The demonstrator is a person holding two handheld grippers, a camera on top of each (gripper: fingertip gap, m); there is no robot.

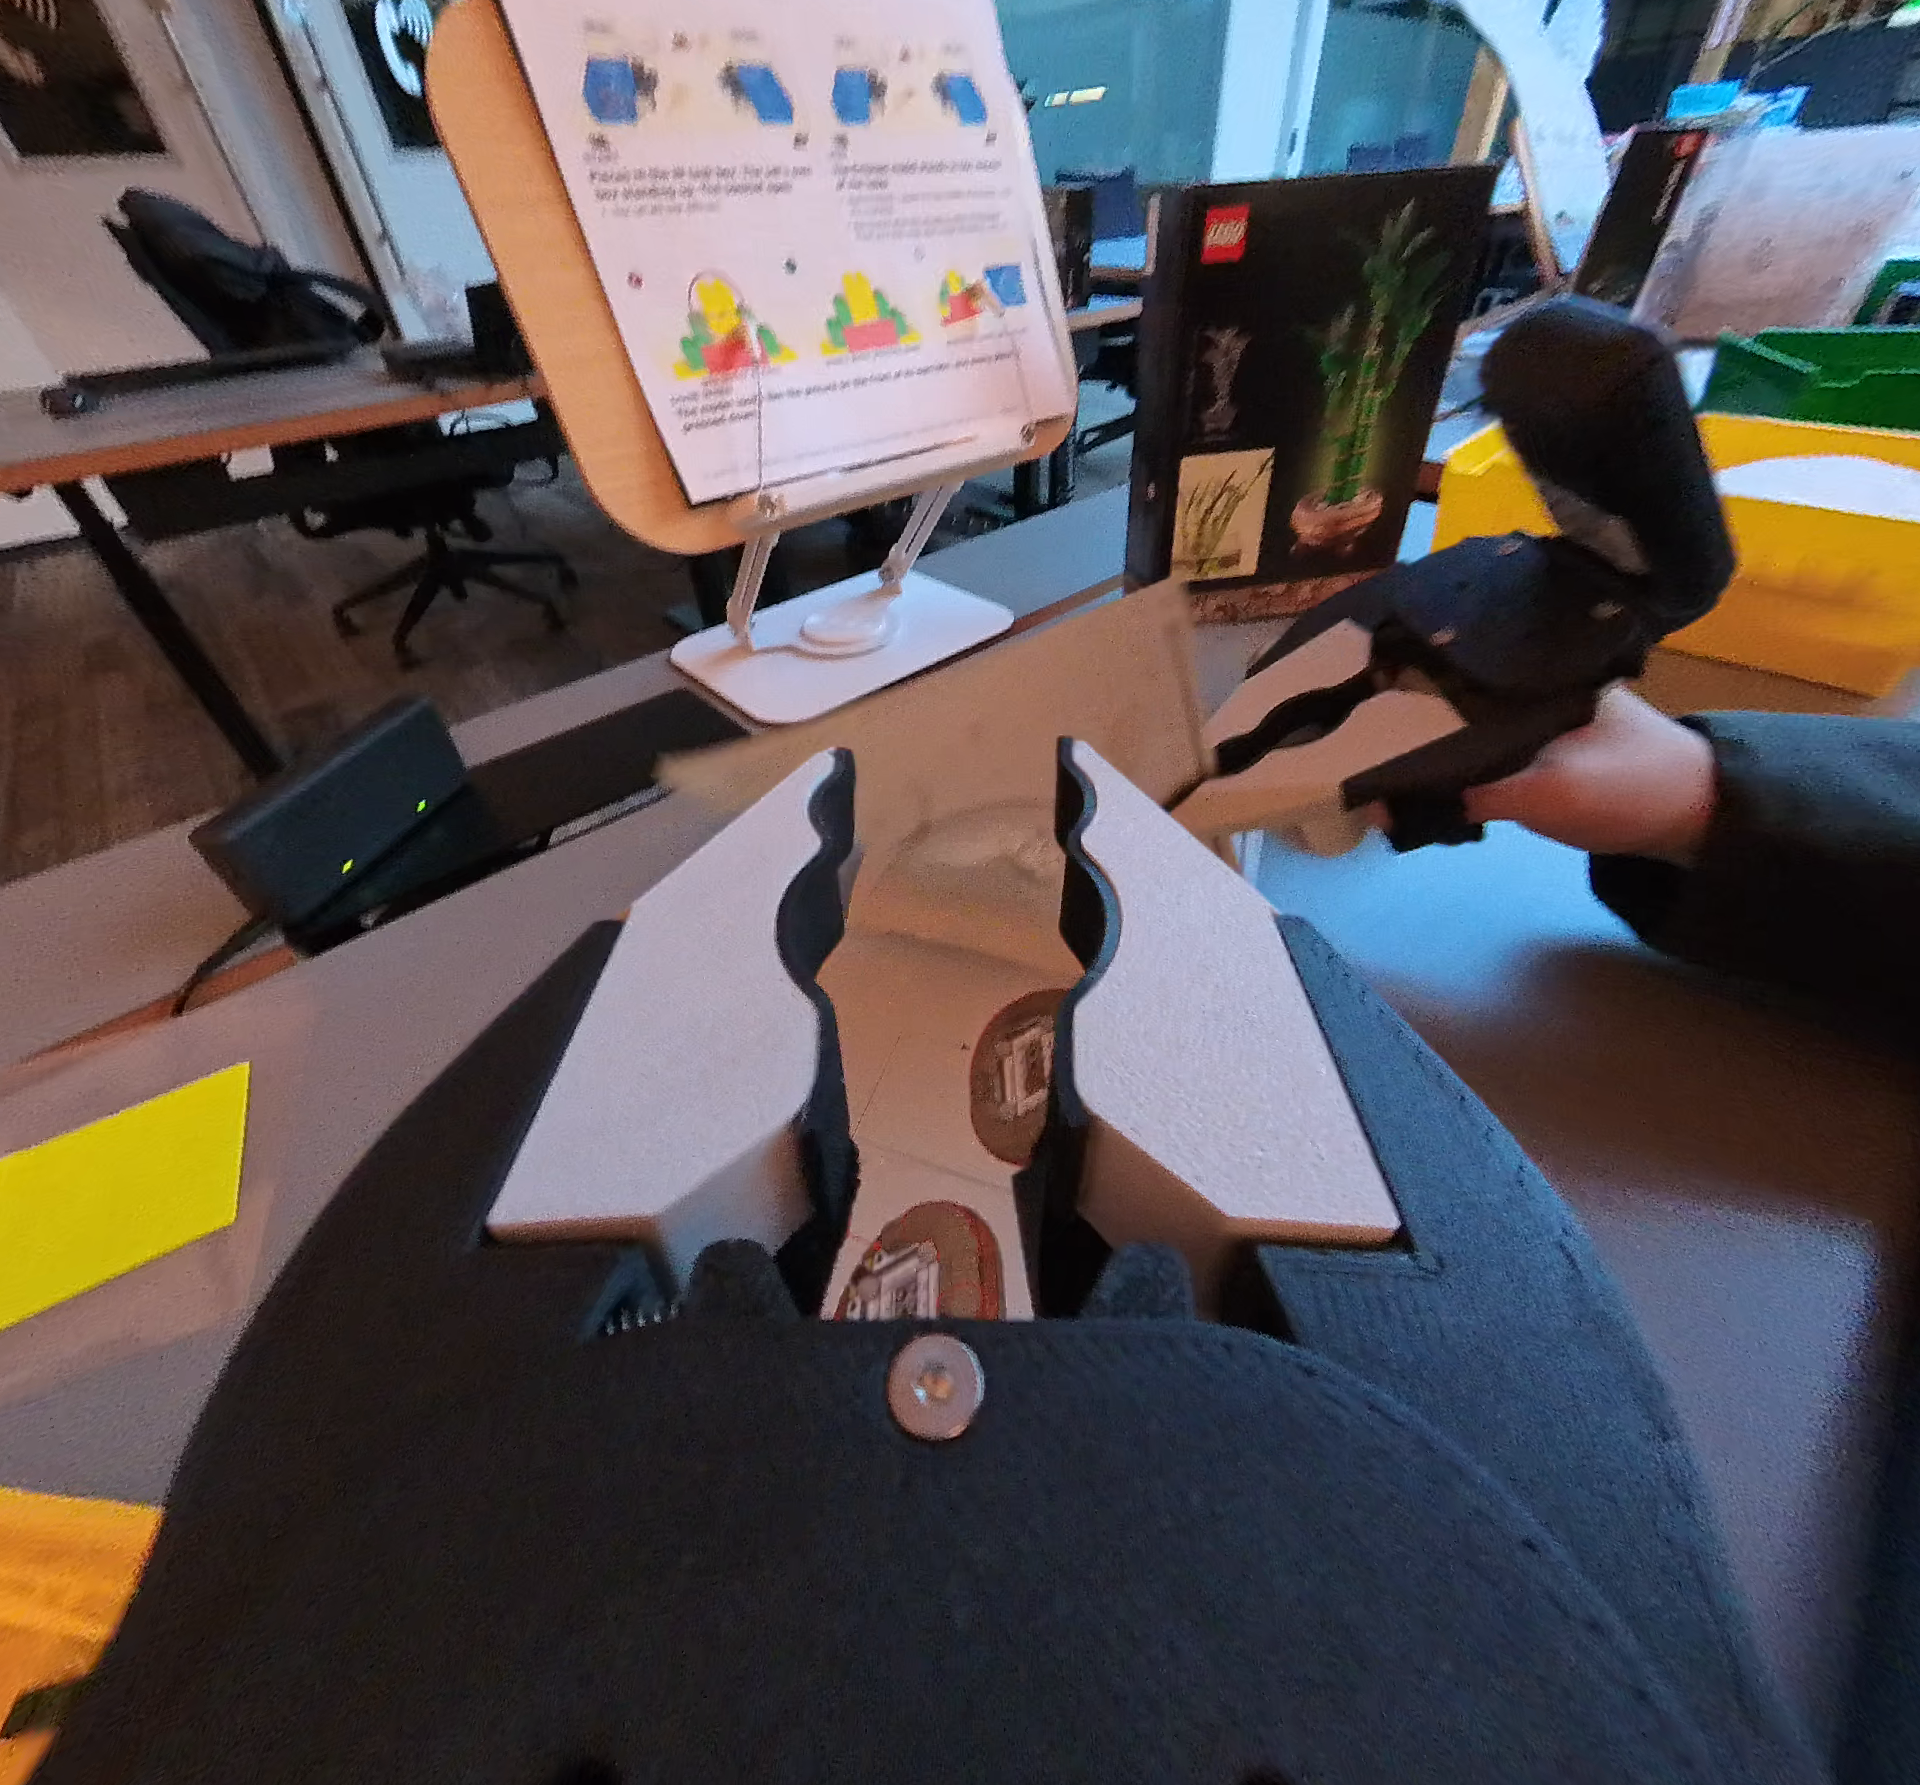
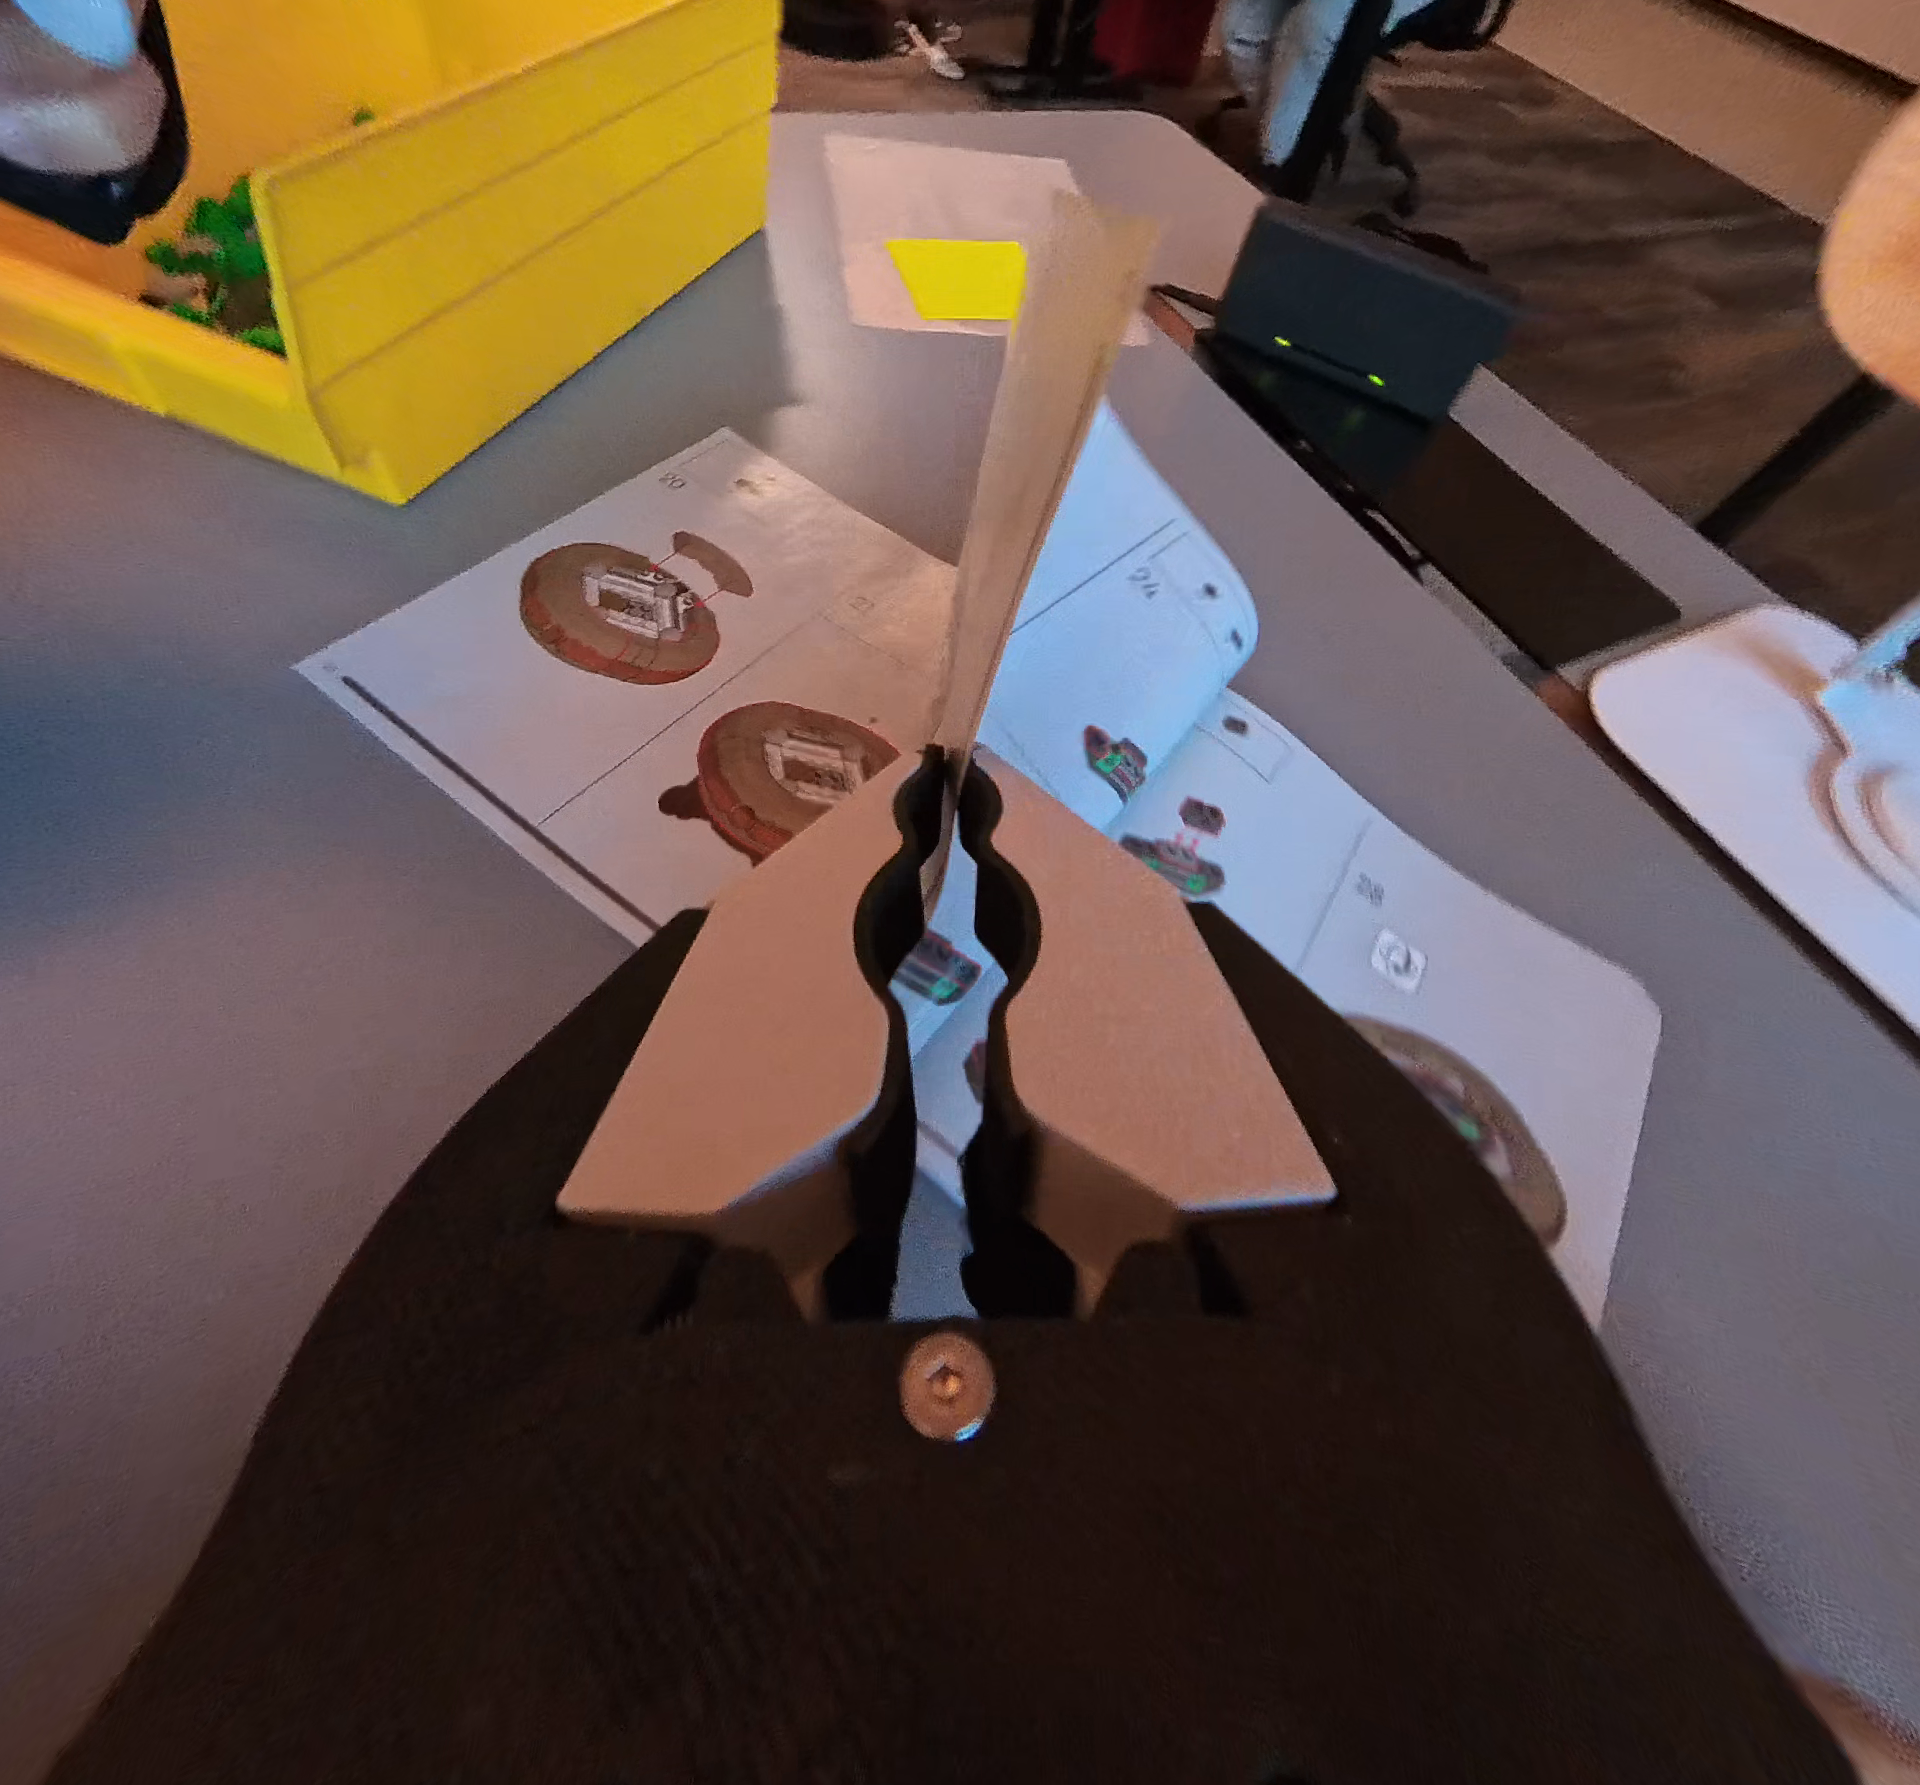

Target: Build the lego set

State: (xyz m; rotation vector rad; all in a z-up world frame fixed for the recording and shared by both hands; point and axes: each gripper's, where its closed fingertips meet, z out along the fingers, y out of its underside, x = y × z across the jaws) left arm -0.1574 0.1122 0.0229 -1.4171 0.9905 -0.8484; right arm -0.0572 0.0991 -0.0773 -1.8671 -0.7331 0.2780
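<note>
An open instruction booklet (image 2: 665, 696) lies on the grey table, with drawings of a round brown base. My right gripper (image 2: 948, 769) is shut on one page (image 2: 1049, 447) and holds it upright, edge-on. The same page (image 1: 987, 707) stands lifted in the left wrist view, with the right gripper (image 1: 1205, 779) pinching it from the right. My left gripper (image 1: 956, 759) is open and empty, hovering over the booklet (image 1: 914, 1039) just short of the lifted page. A yellow bin (image 2: 499, 208) holds green and brown bricks (image 2: 218, 270).
A wooden stand (image 1: 748, 208) with a printed sheet stands behind on a white base (image 1: 842, 644). A dark set box (image 1: 1309, 374) is at the right, with yellow bins (image 1: 1818, 540) beyond it. A black device (image 1: 332, 810) sits at the table edge. A yellow note (image 1: 114, 1185) lies at left. My right fingertips sit around 15 cm from my left ones.
</note>
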